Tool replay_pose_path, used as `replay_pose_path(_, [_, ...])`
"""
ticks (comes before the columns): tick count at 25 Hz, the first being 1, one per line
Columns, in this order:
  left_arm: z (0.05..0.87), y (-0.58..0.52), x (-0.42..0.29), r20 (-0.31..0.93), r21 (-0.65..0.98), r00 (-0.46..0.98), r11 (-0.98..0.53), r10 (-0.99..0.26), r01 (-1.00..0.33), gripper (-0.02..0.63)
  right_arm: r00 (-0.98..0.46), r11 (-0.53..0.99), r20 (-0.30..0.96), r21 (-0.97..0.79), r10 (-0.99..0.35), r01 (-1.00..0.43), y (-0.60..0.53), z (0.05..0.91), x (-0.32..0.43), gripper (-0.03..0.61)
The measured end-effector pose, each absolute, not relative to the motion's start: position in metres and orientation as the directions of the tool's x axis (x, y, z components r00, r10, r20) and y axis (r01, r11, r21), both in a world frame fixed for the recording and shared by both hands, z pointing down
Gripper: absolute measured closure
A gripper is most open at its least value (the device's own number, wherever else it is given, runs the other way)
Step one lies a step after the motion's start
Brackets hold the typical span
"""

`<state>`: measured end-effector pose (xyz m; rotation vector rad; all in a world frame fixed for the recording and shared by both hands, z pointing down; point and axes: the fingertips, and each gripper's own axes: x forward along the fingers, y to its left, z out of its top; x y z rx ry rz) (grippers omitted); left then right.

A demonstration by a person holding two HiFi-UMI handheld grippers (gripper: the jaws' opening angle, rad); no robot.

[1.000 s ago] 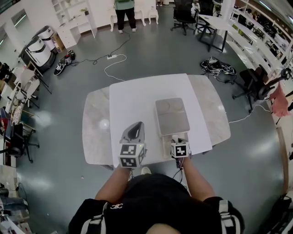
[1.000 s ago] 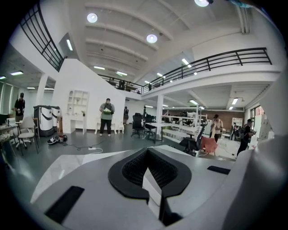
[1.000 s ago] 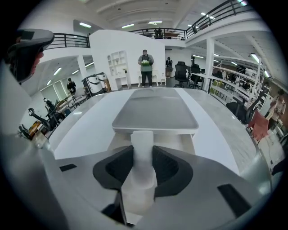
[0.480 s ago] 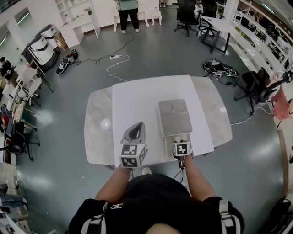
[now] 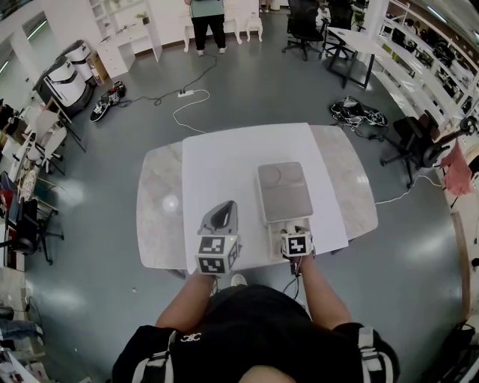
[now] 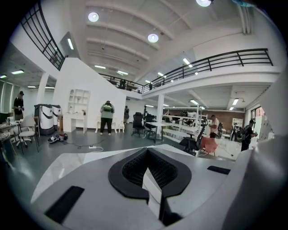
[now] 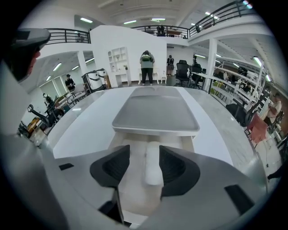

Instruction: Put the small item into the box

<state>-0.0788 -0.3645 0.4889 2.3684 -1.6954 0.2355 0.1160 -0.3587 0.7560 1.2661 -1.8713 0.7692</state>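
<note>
Near edge of the surface (image 5: 159,196) runs just in front of the person's body and both tools sit close to it. Most free room is on the white sheet (image 5: 224,161), to the left of and beyond the box (image 5: 275,233). Box lies right of centre on the sheet, its gray lid (image 5: 283,191) over the far part and the cream near part open. Right tool (image 5: 293,226) is over that open part, and the lid edge is close ahead of it. Left tool (image 5: 227,203) is left of the box, apart from it, with bare sheet around it. Floor all round is open; a cable (image 5: 187,105) and chairs stand well off, and a person (image 5: 203,19) stands at the far wall. The head view hides the small item under the right tool. The right gripper view shows it: right tool (image 7: 144,148) has its jaws spread and opening, with the small item (image 7: 153,164), white and rounded, lying on the box (image 7: 189,142) floor between them, nearer the right pad, with a gap on the left. The lid (image 7: 155,114) fills the space just beyond. In the left gripper view the left tool (image 6: 146,152) is pressed together with nothing in it and points level across the surface at the room.
</note>
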Motion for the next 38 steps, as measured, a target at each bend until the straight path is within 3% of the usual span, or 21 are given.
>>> replay_pose_path(4, [0.489, -0.365, -0.077, 0.254, 0.087, 0.339, -0.328, -0.906, -0.941, 0.601, -0.218, 0.340, 0.760, 0.004, -0.612, -0.940, -0.375, 0.723, 0.114, 0.408])
replay_pose_path(11, [0.493, -0.370, -0.060, 0.254, 0.091, 0.376, -0.365, -0.891, -0.926, 0.601, -0.249, 0.319, 0.654, -0.013, -0.714, -0.948, -0.381, 0.675, 0.119, 0.413])
replay_pose_path(22, [0.487, -0.378, -0.032, 0.248, 0.090, 0.439, -0.430, -0.864, -0.898, 0.601, -0.229, 0.237, 0.354, -0.022, -0.907, -0.971, -0.390, 0.555, 0.139, 0.514])
replay_pose_path(38, [0.488, -0.378, -0.003, 0.241, 0.092, 0.486, -0.479, -0.840, -0.873, 0.601, -0.161, 0.161, -0.066, 0.006, -0.985, -0.987, -0.355, 0.421, 0.173, 0.566])
